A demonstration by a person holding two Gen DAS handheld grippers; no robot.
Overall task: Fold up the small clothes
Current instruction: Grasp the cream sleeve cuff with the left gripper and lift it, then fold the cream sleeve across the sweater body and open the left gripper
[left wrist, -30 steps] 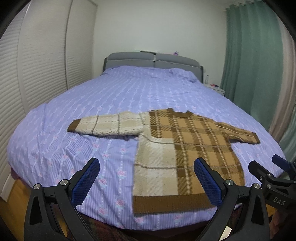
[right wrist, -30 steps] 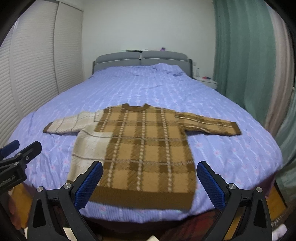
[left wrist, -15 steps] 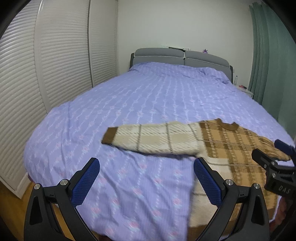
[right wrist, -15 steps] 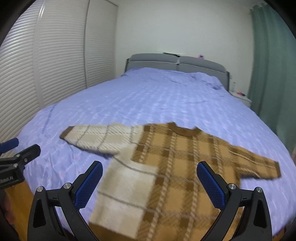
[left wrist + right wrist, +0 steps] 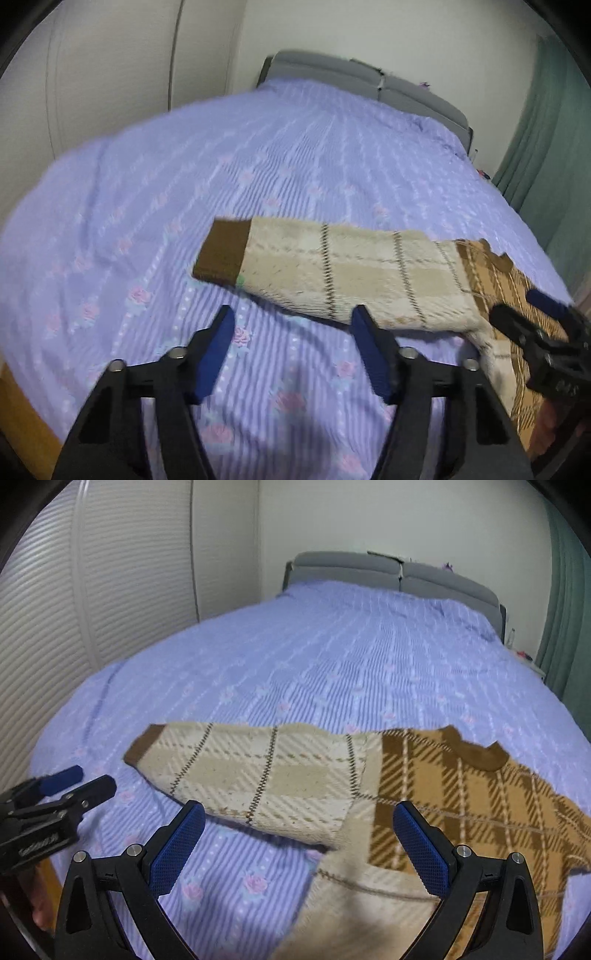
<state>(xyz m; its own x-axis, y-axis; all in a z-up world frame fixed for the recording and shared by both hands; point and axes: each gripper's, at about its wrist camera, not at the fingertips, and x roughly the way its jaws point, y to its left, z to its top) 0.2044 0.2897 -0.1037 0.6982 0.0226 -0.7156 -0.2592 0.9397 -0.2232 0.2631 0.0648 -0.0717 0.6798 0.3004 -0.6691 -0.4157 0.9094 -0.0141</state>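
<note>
Purple flowered bedspread (image 5: pixel 295 177) fills our view. Our left gripper (image 5: pixel 291 347) is wide open, holding nothing, just above the bedspread beside the plaid sweater (image 5: pixel 424 794)'s cream sleeve (image 5: pixel 351 273). Our right gripper (image 5: pixel 299 843) is wide open too, over the sleeve's shoulder end.

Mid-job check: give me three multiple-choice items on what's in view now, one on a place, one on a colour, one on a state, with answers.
1. Where does the sweater lie?
A. on the bed
B. on the floor
C. on a chair

2. What colour is the cuff of the cream sleeve?
A. green
B. brown
C. white

3. How are the left tongs?
A. shut on the sleeve
B. shut on the bedcover
C. open, holding nothing

Answers:
1 A, it is spread on the purple bedcover.
2 B, the band at the sleeve end is dark brown.
3 C, the blue pads stand apart above the cover.
</note>
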